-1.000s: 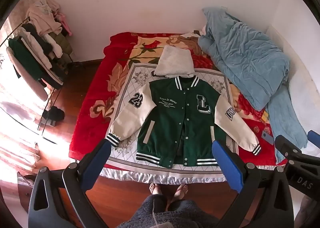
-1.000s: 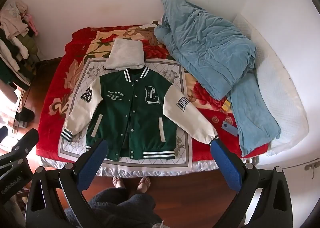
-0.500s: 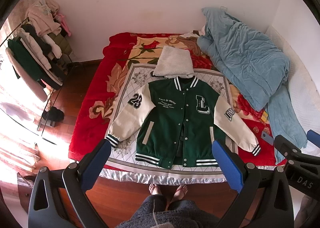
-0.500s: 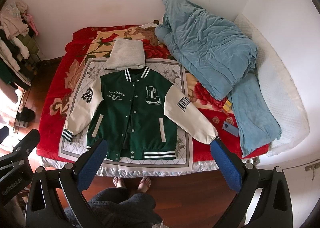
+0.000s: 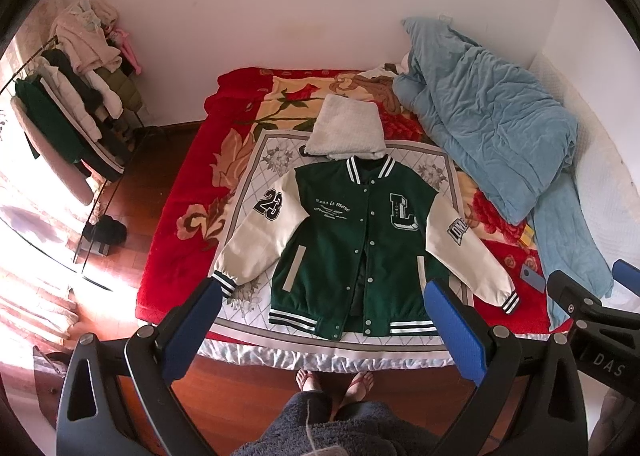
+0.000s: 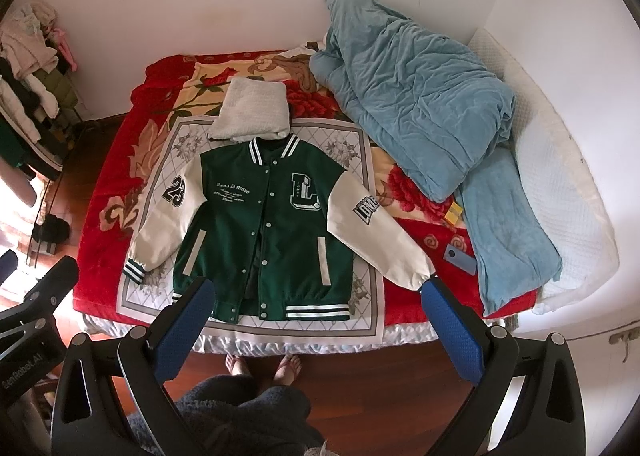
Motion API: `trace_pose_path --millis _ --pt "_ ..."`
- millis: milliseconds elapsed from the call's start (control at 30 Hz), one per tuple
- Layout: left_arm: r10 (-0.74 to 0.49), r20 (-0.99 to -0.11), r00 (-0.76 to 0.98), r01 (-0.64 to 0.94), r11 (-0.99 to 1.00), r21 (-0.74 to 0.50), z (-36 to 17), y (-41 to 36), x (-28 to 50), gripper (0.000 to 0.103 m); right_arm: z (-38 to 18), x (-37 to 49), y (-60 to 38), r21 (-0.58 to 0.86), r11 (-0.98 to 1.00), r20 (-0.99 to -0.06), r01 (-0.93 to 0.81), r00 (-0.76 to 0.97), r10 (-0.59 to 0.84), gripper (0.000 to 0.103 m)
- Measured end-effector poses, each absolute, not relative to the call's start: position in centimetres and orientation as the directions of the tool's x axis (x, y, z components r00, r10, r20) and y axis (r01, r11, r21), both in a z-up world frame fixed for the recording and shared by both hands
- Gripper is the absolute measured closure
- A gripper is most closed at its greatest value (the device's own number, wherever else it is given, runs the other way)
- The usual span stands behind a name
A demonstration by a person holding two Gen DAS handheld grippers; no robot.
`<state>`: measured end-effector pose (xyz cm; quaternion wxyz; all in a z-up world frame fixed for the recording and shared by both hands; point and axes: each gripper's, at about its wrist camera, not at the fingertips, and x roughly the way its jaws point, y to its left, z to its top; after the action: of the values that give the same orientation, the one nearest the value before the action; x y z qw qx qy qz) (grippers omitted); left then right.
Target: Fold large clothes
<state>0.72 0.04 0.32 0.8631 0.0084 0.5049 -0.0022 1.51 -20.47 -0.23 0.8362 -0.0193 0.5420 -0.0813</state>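
Observation:
A green varsity jacket (image 5: 360, 236) (image 6: 272, 224) with cream sleeves lies flat and face up on the bed, both sleeves spread outward, its hem toward the near edge. Above its collar rests a folded white garment (image 5: 346, 132) (image 6: 252, 114). My left gripper (image 5: 320, 320) hangs open high above the bed's near edge, its blue pads (image 5: 192, 328) wide apart with nothing between them. In the same way my right gripper (image 6: 316, 320) is open and empty, well above the jacket's hem. Each gripper shows at the edge of the other's view.
The bed has a red floral blanket (image 5: 180, 192) (image 6: 108, 192). A crumpled blue duvet (image 5: 492, 128) (image 6: 416, 104) fills its right side, a blue phone (image 5: 532, 278) (image 6: 460, 258) beside it. A clothes rack (image 5: 72, 116) stands at the left. A person's feet (image 5: 336, 380) stand on the wooden floor.
Both views have shifted very slightly; the jacket and the open grippers stay as they were.

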Motion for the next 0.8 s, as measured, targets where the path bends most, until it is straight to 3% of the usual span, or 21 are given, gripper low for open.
trace_pose_path --millis 800 --pt "0.005 -0.869 0.494 0.017 1.0 0.015 0.2 0.1 1.7 0.0 0.1 1.5 -20.3 -0.116 0.986 -0.904 0.117 0.399 -0.153 0.0"
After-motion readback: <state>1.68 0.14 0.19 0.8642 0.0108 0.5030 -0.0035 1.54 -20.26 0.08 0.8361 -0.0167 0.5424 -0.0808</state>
